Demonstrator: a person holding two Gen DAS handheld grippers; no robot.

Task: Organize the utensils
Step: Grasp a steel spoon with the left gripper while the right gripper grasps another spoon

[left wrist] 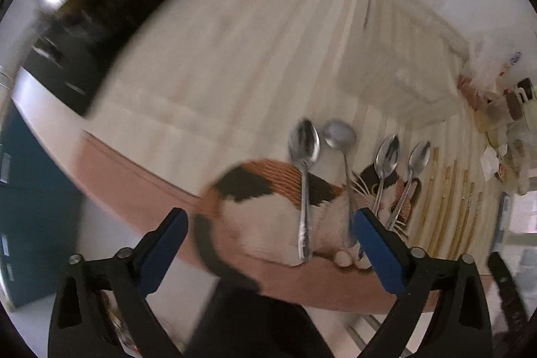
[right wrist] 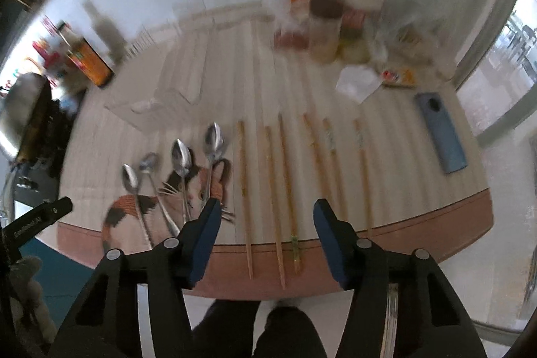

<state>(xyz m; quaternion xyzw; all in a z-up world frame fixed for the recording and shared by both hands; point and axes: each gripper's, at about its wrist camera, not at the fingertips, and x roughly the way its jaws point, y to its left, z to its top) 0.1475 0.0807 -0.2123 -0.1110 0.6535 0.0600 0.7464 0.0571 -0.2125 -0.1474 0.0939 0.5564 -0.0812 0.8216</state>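
Four spoons (left wrist: 303, 187) and six chopsticks (right wrist: 282, 190) lie unsorted; left gripper (left wrist: 268, 240) and right gripper (right wrist: 266, 240) hover wide-jawed, empty, probably about to pick, needing careful alignment.

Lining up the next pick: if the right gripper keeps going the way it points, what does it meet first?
Probably the chopsticks lying between its open right gripper fingers, on the striped mat; depth is unclear.
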